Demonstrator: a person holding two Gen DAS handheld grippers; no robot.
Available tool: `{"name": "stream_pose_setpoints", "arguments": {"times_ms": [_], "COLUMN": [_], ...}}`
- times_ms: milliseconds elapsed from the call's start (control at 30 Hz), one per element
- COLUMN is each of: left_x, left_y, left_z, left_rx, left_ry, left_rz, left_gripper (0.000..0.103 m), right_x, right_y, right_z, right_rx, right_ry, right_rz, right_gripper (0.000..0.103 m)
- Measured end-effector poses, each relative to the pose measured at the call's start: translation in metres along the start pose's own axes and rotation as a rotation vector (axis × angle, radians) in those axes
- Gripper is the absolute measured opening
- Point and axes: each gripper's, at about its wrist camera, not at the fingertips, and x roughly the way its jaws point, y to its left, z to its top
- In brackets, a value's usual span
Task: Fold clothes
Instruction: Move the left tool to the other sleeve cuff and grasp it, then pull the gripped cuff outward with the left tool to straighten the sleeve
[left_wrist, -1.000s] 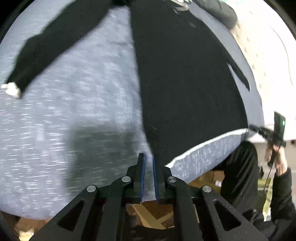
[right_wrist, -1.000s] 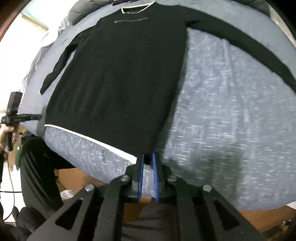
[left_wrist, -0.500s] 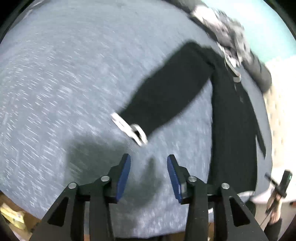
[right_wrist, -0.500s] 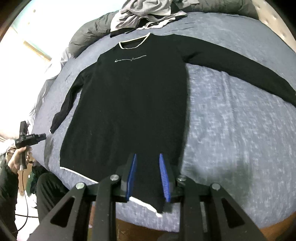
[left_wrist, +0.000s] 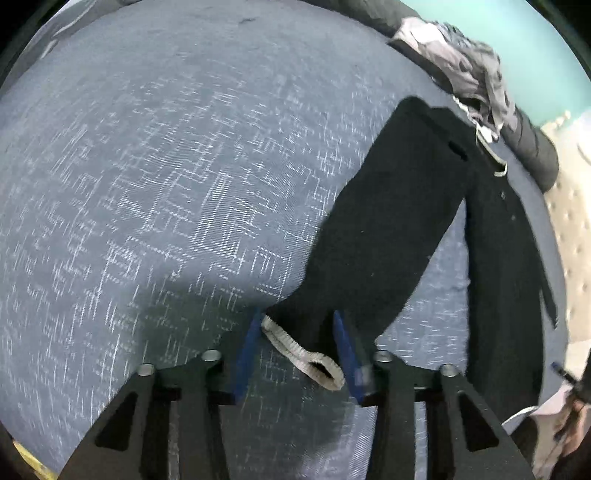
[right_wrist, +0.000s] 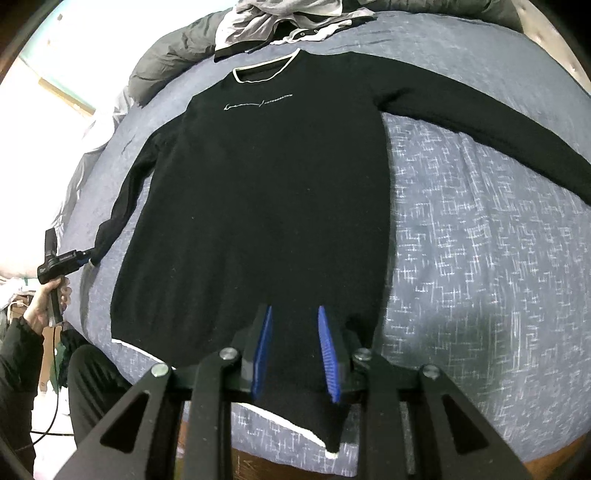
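Lying between both grippers' spread fingers: sweater (right_wrist: 258, 192) cuff (left_wrist: 303, 350) left, hem (right_wrist: 295, 424) right.

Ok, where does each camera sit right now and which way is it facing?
Left wrist: on the left claw, open, looking down over the sleeve cuff between its fingers and across the grey bedspread.
Right wrist: on the right claw, open over the hem, looking up the black sweater toward its collar; a hand shows at left.
Shared: the same sweater, bedspread and clothes pile.
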Motion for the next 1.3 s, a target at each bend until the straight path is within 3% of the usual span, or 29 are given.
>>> {"name": "stream_pose_setpoints", "arguments": {"times_ms": [67,100,300,667,933,1033,1167,1300], "left_x": [0.001,-0.003,-0.037,-0.128,-0.103,-0.099,-0.075,-0.075], "left_y": [-0.001,0.000,0.007,0.037,0.077,0.086,0.101,0.107], "left_z": [0.000,0.001,0.011,0.065,0.092,0.095,0.095,0.083], "left_rx": [0.018,0.021,0.041,0.008,-0.069,-0.088,-0.129,-0.159], "left_ry": [0.012,0.010,-0.033,-0.233,-0.218,-0.231,-0.172,-0.173], "left_rz": [0.019,0.015,0.004,0.128,0.193,0.187,0.191,0.138], "left_gripper": [0.012,0.009,0.007,0.006,0.006,0.006,0.008,0.010], "right_x": [0.000,0.000,0.003,0.000,-0.002,0.001,0.008,0.018], "right_y": [0.004,0.006,0.023,0.028,0.023,0.021,0.021,0.031], "right_z": [0.004,0.005,0.012,0.012,0.013,0.016,0.021,0.027], "right_rx": [-0.006,-0.009,-0.047,-0.055,-0.045,-0.043,-0.033,-0.059], "right_ry": [-0.001,-0.001,-0.003,-0.009,0.000,0.010,0.025,0.041], "right_rz": [0.008,0.013,0.029,0.030,-0.007,-0.029,-0.040,-0.038], "right_gripper": [0.025,0.025,0.025,0.025,0.025,0.025,0.025,0.025]}}
